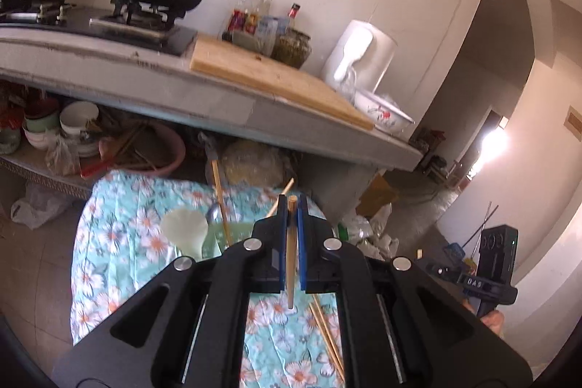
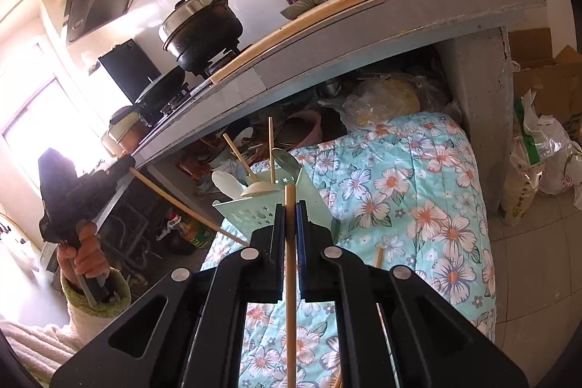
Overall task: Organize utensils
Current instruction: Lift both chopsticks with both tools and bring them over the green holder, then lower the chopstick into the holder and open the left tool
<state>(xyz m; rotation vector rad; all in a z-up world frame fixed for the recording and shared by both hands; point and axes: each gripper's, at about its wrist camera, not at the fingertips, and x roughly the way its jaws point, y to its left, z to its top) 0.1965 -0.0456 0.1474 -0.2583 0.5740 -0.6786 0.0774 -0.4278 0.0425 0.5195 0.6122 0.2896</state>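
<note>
Two chopsticks are in our grip, one per hand. Our left tongs [image 1: 291, 206] are closed on a chopstick [image 1: 291, 260] that runs along the blue pads, its end poking just past the tips. Our right tongs [image 2: 290, 206] are clamped on a second chopstick [image 2: 291, 279], held the same way above the flowered cloth [image 2: 418, 199]. On that cloth stands a pale green holder [image 2: 254, 213], already carrying a white rice paddle [image 2: 227, 186], a metal spoon [image 2: 285, 159] and more chopsticks. Further loose chopsticks [image 1: 325, 330] lie on the cloth below our left tongs.
</note>
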